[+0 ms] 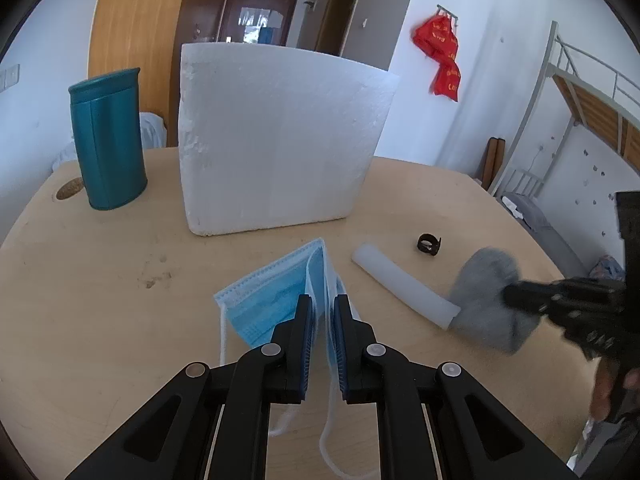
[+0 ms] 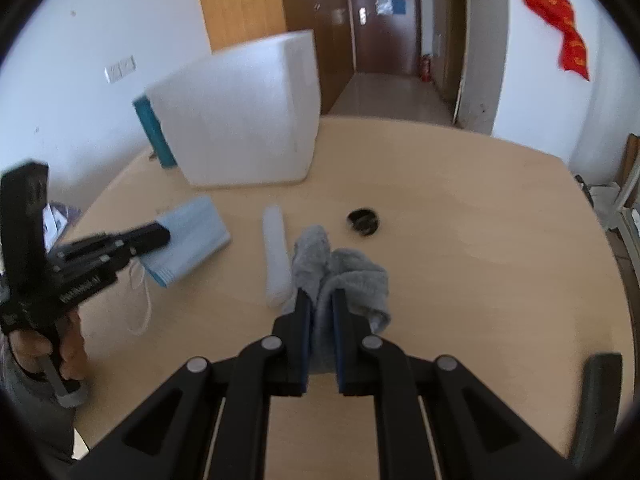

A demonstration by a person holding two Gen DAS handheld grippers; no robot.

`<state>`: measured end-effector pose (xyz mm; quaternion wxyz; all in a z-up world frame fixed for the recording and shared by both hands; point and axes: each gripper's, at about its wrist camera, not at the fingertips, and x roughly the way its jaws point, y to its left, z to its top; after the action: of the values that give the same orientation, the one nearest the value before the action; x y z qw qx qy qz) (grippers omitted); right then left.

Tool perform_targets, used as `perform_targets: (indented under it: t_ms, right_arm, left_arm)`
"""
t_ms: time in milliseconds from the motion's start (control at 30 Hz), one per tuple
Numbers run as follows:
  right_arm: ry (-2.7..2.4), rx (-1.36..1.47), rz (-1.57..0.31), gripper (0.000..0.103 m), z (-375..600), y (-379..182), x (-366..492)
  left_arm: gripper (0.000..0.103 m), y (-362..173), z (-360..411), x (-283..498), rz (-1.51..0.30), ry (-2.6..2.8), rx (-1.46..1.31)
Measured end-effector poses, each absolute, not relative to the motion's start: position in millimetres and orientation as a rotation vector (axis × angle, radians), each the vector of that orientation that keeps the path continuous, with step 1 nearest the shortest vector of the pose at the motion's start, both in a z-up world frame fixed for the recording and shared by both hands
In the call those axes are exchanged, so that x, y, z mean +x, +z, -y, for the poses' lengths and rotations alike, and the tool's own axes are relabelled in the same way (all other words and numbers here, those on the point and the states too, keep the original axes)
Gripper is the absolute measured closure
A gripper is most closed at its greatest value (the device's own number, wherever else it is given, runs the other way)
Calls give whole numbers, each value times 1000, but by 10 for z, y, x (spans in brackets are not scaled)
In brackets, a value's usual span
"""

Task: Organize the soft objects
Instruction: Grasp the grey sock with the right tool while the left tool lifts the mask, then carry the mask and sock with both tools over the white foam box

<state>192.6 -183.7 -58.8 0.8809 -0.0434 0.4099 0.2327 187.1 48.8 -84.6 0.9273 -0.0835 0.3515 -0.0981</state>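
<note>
**While both tongs are clamped, a mask and a sock are held above the surface**

Where the left wrist view is considered, the left tongs point(image 1: 323, 300) are seen closed on a stack of blue face masks point(image 1: 276, 300), whose white ear loops hang down between the arms. The masks are held just above the pale wooden surface point(image 1: 120, 280). Behind them a white foam box point(image 1: 276, 140) stands upright, with a teal canister point(image 1: 108, 140) to its left. To the right lie a white foam tube point(image 1: 404, 288) and a small black ring point(image 1: 429, 245). The tube's near end touches a grey sock point(image 1: 486, 292), which is gripped by the right tongs point(image 1: 516, 296). A red banner point(image 1: 442, 56) with gold writing, too small to be read, hangs on the wall.

Where the right wrist view is considered, the right tongs point(image 2: 322, 300) are seen clamped on the grey sock point(image 2: 344, 276), just beside the foam tube point(image 2: 276, 256). The black ring point(image 2: 363, 221) lies further back. At left, the left tongs point(image 2: 160, 236) rest on the masks point(image 2: 192, 236); white lettering on their body is blurred and cannot be read.
</note>
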Motion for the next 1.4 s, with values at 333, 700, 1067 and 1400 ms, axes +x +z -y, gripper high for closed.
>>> perform_targets:
  t_ms: [333, 700, 1067, 1400]
  right_arm:
    - [495, -43, -806, 90, 1932, -486, 1868]
    - [497, -35, -828, 90, 1952, -584, 1886]
    - [513, -21, -839, 90, 1974, -664, 1928]
    - [522, -12, -844, 90, 2001, -705, 1933]
  left_arm:
    - [91, -552, -396, 1590, -630, -191, -120]
    - [91, -689, -251, 1658, -726, -176, -88]
    - [8, -555, -170, 1741, -667, -108, -35]
    - [21, -886, -168, 2068, -808, -125, -42]
